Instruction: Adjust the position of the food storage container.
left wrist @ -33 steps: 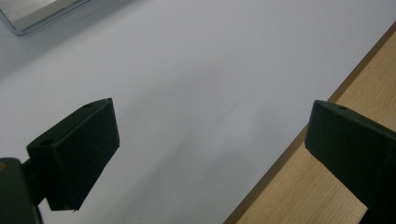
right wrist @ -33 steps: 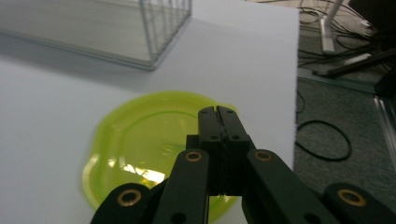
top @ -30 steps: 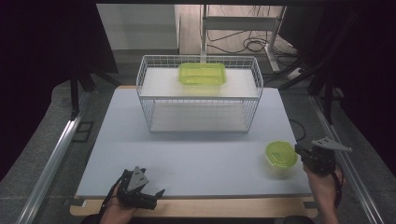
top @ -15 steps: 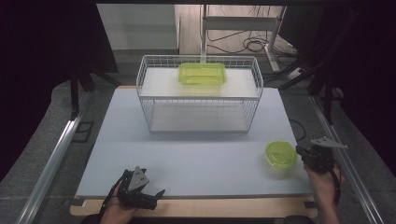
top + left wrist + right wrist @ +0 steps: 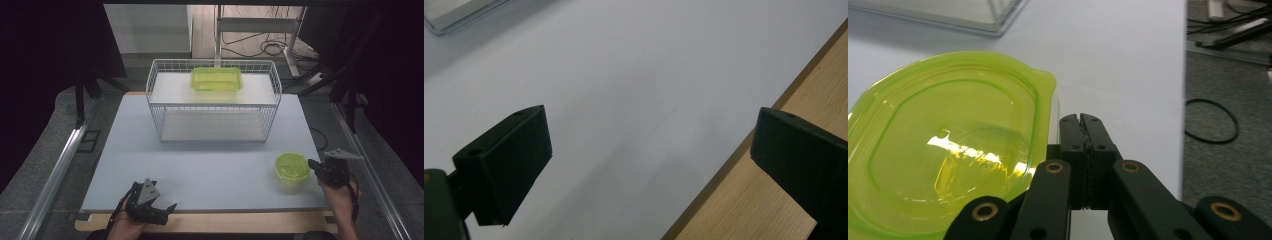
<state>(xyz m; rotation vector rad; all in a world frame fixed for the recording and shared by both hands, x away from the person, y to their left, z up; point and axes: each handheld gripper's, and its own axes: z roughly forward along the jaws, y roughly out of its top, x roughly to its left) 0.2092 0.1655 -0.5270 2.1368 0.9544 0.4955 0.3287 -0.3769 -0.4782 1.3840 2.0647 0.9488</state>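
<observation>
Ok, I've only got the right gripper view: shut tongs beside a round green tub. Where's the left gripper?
Observer: The left tongs are open over the near edge of the table, towards its left, with nothing between them.
Operator: Any other tub around?
Observer: Yes, a rectangular green tub sits on the top shelf of the wire rack.
Operator: And where on the table is my round one?
Observer: The round green tub is near the front right corner, with the right tongs just to its right.
</observation>
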